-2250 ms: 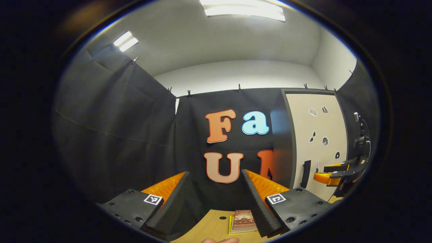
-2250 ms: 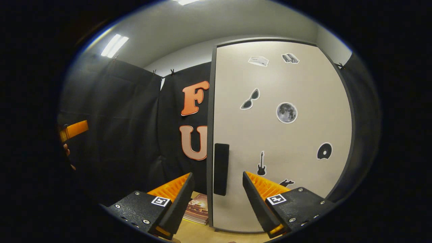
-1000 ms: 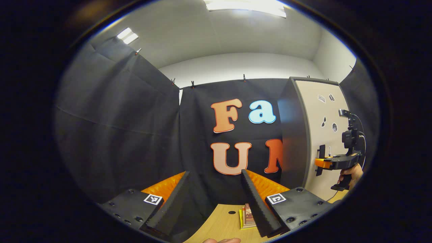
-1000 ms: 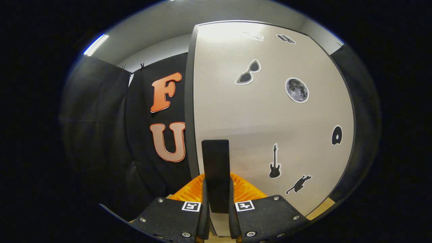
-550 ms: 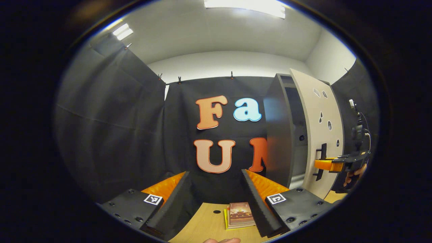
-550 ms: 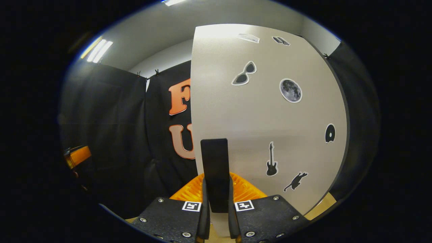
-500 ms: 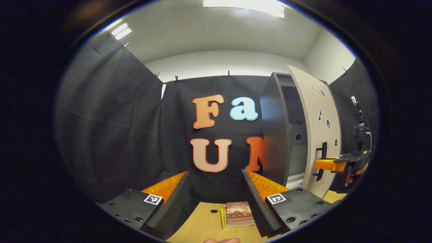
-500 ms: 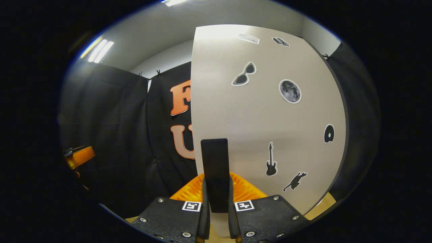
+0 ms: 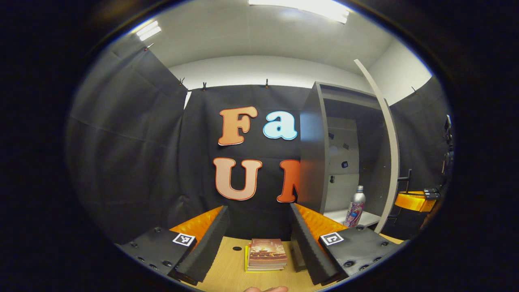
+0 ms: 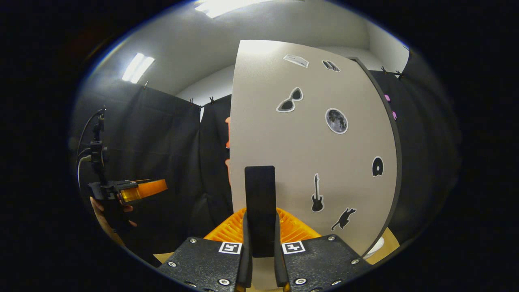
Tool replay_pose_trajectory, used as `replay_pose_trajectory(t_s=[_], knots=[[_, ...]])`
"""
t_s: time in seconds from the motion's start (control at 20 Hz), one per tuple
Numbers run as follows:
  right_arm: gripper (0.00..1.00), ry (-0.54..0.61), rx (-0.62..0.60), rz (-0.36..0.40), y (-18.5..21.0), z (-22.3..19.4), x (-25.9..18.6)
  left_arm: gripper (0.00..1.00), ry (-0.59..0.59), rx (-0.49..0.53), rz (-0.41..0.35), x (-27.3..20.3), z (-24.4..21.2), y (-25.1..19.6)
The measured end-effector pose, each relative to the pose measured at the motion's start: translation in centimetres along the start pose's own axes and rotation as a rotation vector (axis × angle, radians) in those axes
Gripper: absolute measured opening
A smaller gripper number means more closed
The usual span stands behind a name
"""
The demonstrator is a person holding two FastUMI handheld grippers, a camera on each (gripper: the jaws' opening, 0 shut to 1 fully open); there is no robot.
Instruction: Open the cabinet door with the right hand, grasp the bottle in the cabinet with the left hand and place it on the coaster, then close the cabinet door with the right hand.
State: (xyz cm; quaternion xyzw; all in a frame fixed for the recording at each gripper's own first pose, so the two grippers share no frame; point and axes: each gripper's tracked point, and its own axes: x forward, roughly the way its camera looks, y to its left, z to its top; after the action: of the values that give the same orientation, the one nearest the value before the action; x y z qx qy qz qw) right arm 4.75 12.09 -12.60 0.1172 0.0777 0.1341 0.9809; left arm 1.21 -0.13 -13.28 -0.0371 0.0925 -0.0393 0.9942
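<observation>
The dark cabinet (image 9: 312,162) stands open, its pale door (image 9: 388,134) swung out edge-on in the left gripper view. Inside, a silver bottle (image 9: 355,207) with a colourful label stands upright on the cabinet floor. My left gripper (image 9: 259,237) is open with nothing between its fingers, low over the table and left of the cabinet. My right gripper (image 10: 260,221) is shut on the black door handle (image 10: 260,188) of the stickered door (image 10: 316,146); it appears at the door's outer side as the right gripper (image 9: 401,199). The left gripper (image 10: 160,186) shows far left, held by a hand (image 10: 106,215).
A small stack of books (image 9: 266,254) lies on the wooden table (image 9: 227,271) between my left fingers, beside a small hole (image 9: 237,248). Black cloth walls close in the back and left. A fingertip (image 9: 265,288) shows at the bottom edge.
The right gripper closed on the handle and has pulled the door wide open, uncovering the bottle. The left gripper has stayed open and turned toward the cabinet.
</observation>
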Motion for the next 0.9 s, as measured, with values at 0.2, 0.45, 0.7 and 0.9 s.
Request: replay_pose_trajectory(t_s=[0.2, 0.45, 0.7, 0.9], knots=[[0.22, -0.048, 0.006, 0.023, -0.6, 0.2, 0.1, 0.96, 0.006, -0.025, -0.056, 1.1, -0.9, -3.6], [0.22, -0.110, 0.011, 0.000, -1.7, 0.6, -1.4, 0.93, 0.014, -0.041, -0.142, 3.1, -2.2, -9.0], [0.21, -0.169, -0.010, -0.069, -2.7, 0.8, -2.1, 0.94, 0.040, -0.048, -0.233, 5.1, -4.4, -15.7], [0.21, -0.180, -0.025, -0.119, -3.1, 0.8, -2.1, 0.94, 0.068, -0.055, -0.306, 6.7, -6.5, -21.0]])
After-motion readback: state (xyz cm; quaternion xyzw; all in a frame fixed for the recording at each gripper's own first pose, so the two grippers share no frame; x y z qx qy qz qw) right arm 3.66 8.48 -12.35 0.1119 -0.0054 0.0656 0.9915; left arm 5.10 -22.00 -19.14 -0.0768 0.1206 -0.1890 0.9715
